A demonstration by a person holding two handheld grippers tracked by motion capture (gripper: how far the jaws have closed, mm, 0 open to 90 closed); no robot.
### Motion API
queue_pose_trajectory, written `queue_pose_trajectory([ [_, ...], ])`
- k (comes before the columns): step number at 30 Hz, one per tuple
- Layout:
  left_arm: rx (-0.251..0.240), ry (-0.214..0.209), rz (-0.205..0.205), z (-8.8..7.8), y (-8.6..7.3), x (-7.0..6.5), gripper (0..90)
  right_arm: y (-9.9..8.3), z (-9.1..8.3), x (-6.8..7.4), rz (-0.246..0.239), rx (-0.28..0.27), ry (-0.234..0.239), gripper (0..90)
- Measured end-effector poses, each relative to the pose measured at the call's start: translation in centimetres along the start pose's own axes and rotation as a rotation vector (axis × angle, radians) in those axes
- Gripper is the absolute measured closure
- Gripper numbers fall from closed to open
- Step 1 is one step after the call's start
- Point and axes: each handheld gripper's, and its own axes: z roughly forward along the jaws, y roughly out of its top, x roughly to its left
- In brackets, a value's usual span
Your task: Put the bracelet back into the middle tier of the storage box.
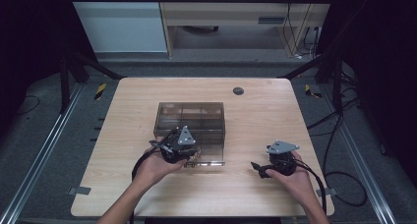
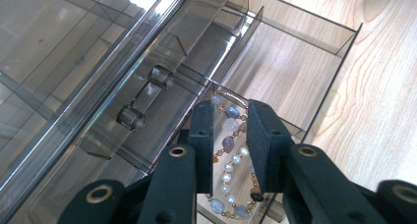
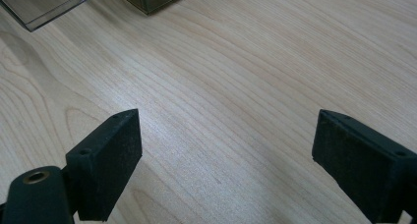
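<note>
The left tongs point(image 2: 228, 130) cover part of the bead bracelet point(image 2: 231, 150) lying in the clear drawer point(image 2: 295, 62). Whether their pads touch the beads is unclear. From above, the bracelet is too small to make out.

The organizer box point(image 2: 123, 62) is smoky, see-through plastic, glossy and smooth, and the bracelet point(image 2: 231, 150) in its drawer carries pearly, polished beads. The tabletop point(image 3: 236, 86) is pale matt wood grain (the left tool point(image 2: 228, 135) has rough, matt black pads).
</note>
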Motion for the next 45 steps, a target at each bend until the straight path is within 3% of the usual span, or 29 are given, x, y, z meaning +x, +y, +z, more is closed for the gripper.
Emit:
queue_pose_trajectory([
  [19, -0.018, 0.013, 0.014, -1.4, -0.4, -0.4, 70.3, 0.3, -0.3, 0.4, -0.006, -0.019, 0.000, 12.5],
  [30, -0.031, 0.038, 0.008, -2.4, -0.9, -0.5, 63.6, 0.9, -0.8, 1.2, -0.018, -0.055, 0.020, 18.3],
  [39, -0.041, 0.059, -0.012, -3.2, -1.2, -0.4, 52.0, 1.4, -1.1, 2.3, -0.036, -0.065, 0.053, 29.6],
  [45, -0.052, 0.078, -0.026, -3.6, -1.4, -0.2, 39.3, 1.7, -0.9, 3.3, -0.061, -0.066, 0.067, 34.2],
])
